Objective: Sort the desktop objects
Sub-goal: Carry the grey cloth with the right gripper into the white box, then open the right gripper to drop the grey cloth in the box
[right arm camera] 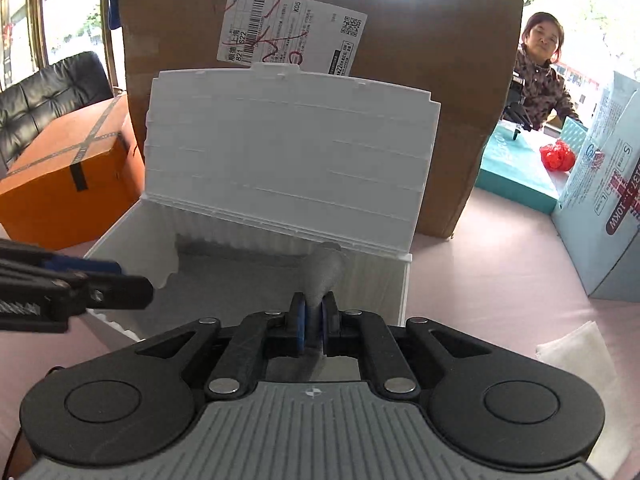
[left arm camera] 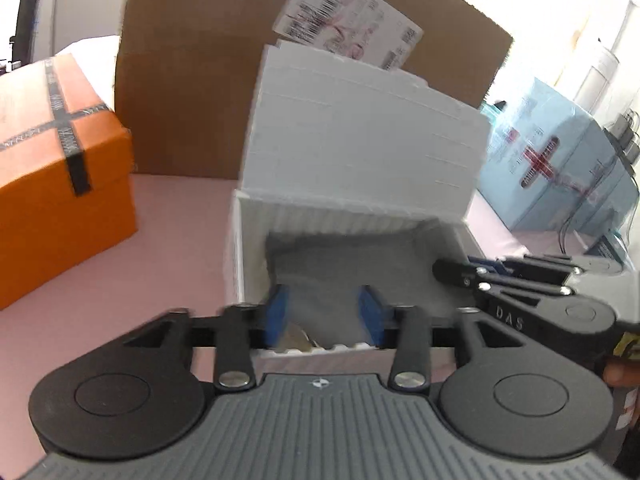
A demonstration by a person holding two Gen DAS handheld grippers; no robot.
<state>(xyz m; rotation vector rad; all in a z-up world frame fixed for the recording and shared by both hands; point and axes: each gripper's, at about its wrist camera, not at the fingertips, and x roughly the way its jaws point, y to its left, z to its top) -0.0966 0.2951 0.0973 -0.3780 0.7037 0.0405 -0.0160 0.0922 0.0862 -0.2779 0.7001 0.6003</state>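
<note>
Through my left wrist camera, my left gripper [left arm camera: 324, 312] hangs over the near rim of the white storage box [left arm camera: 248, 248], its blue pads [left arm camera: 276, 312] spread apart with nothing between them. The box stands in the middle of the pink tabletop [left arm camera: 172, 216] with its ribbed lid [left arm camera: 360, 136] tipped up and back against the big cardboard box [left arm camera: 192, 80] behind it. A grey cloth [left arm camera: 332, 264] lies crumpled inside the box, filling most of its floor, and a small pale object shows under the cloth at the near wall, too blurred to identify. My right gripper [left arm camera: 480, 270] reaches in over the box's right rim. An orange box [left arm camera: 60, 184] crossed with dark tape sits toward the left edge of the tabletop, and a pale blue carton [left arm camera: 560, 160] toward the right edge. Through my right wrist camera, my right gripper [right arm camera: 314, 320] is clamped on a pinched fold of the grey cloth [right arm camera: 326, 272], which rises out of the storage box [right arm camera: 376, 280] just beyond my fingertips. The left gripper [right arm camera: 120, 286] pokes in from the left over the box's near-left corner. A white tissue [right arm camera: 576, 356] lies near the tabletop's right edge.
</note>
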